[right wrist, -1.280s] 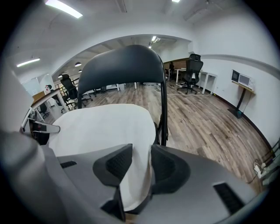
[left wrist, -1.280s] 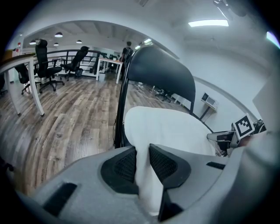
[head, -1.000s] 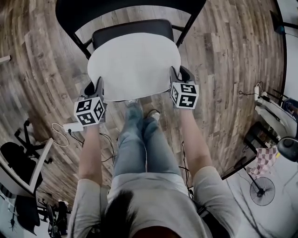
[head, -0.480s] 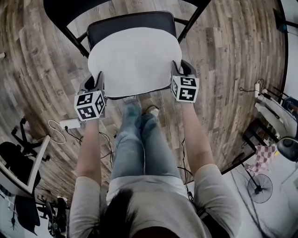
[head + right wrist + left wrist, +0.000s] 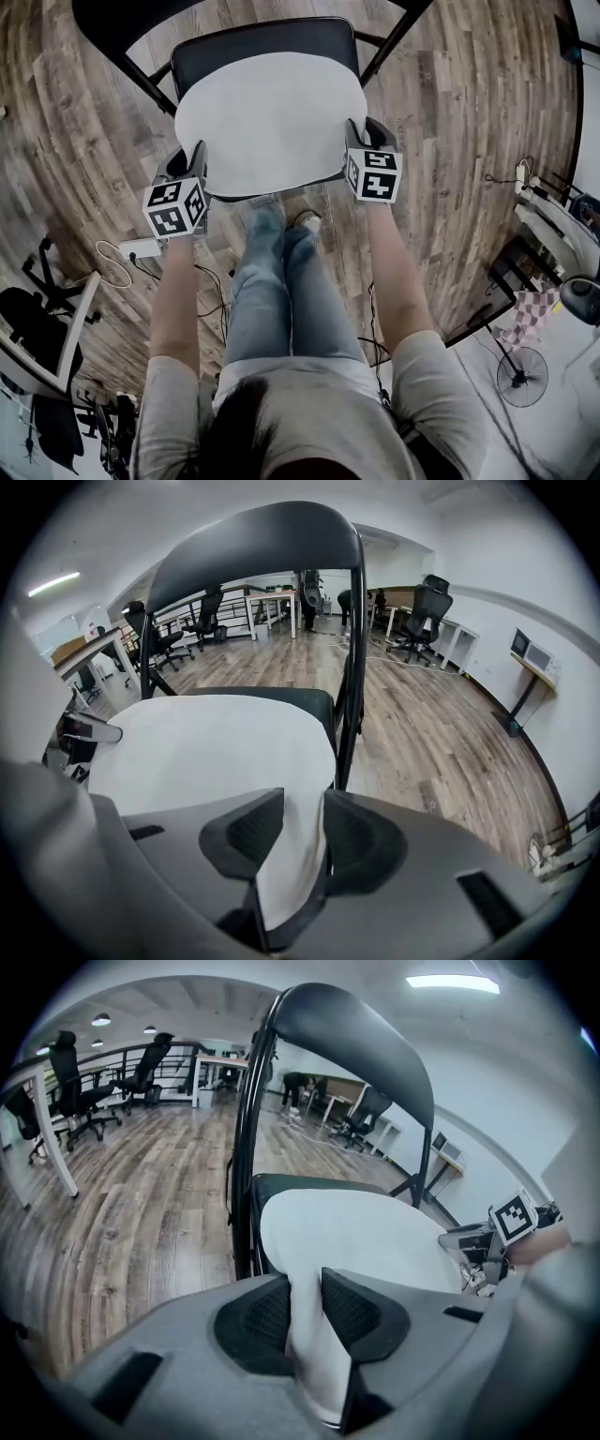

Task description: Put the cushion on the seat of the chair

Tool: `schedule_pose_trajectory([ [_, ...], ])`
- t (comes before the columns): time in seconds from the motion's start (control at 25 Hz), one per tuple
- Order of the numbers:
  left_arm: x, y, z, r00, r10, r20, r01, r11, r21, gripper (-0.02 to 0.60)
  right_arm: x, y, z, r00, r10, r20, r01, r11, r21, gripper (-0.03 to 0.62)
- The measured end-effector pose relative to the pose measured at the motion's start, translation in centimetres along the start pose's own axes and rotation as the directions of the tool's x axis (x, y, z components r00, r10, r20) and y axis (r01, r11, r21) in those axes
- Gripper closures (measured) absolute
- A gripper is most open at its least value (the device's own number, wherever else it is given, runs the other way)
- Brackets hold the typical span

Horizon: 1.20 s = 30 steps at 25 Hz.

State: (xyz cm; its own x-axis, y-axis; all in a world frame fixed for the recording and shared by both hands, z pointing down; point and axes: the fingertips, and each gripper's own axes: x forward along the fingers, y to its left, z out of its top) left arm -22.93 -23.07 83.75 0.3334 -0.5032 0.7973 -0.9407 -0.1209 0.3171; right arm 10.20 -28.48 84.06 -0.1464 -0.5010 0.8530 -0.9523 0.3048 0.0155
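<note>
A round white cushion (image 5: pixel 270 120) hangs flat over the black seat of the folding chair (image 5: pixel 267 37). My left gripper (image 5: pixel 192 161) is shut on the cushion's near left edge (image 5: pixel 314 1335), which runs between its dark pads (image 5: pixel 262 1321). My right gripper (image 5: pixel 361 141) is shut on the near right edge (image 5: pixel 291 855). In the right gripper view the cushion (image 5: pixel 211 752) covers most of the seat (image 5: pixel 300 703), with the chair's backrest (image 5: pixel 262 541) arching above. The left gripper view shows the backrest (image 5: pixel 356 1040) too. Whether the cushion touches the seat I cannot tell.
Wood plank floor (image 5: pixel 84 122) surrounds the chair. The person's legs (image 5: pixel 281 281) stand just in front of the seat. A power strip with cables (image 5: pixel 131 251) lies at the left, a desk and office chair (image 5: pixel 37 328) lower left, a fan (image 5: pixel 523 375) and clutter lower right.
Both grippers have sunk with the cushion toward the seat. The cushion now covers more of the seat, and less of the black front rim shows.
</note>
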Motion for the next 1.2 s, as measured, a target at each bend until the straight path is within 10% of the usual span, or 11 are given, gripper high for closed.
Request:
schedule_pose_trajectory([
  [0.8, -0.6, 2.1, -0.5, 0.997, 0.070, 0.015, -0.070, 0.998, 0.009, 0.376, 0.8, -0.8, -0.7, 0.999, 0.036, -0.039, -0.034, 0.997, 0.064, 0.433],
  [1.08, -2.5, 2.3, 0.0, 0.994, 0.094, 0.058, -0.095, 0.995, 0.024, 0.379, -1.2, -1.6, 0.5, 0.999, -0.007, 0.039, 0.004, 0.998, 0.064, 0.472],
  [1.2, -3.6, 2.0, 0.6, 0.988, 0.123, 0.090, -0.129, 0.990, 0.055, 0.503, -2.4, -0.9, 1.4, 0.996, 0.002, 0.084, -0.007, 0.998, 0.058, 0.564],
])
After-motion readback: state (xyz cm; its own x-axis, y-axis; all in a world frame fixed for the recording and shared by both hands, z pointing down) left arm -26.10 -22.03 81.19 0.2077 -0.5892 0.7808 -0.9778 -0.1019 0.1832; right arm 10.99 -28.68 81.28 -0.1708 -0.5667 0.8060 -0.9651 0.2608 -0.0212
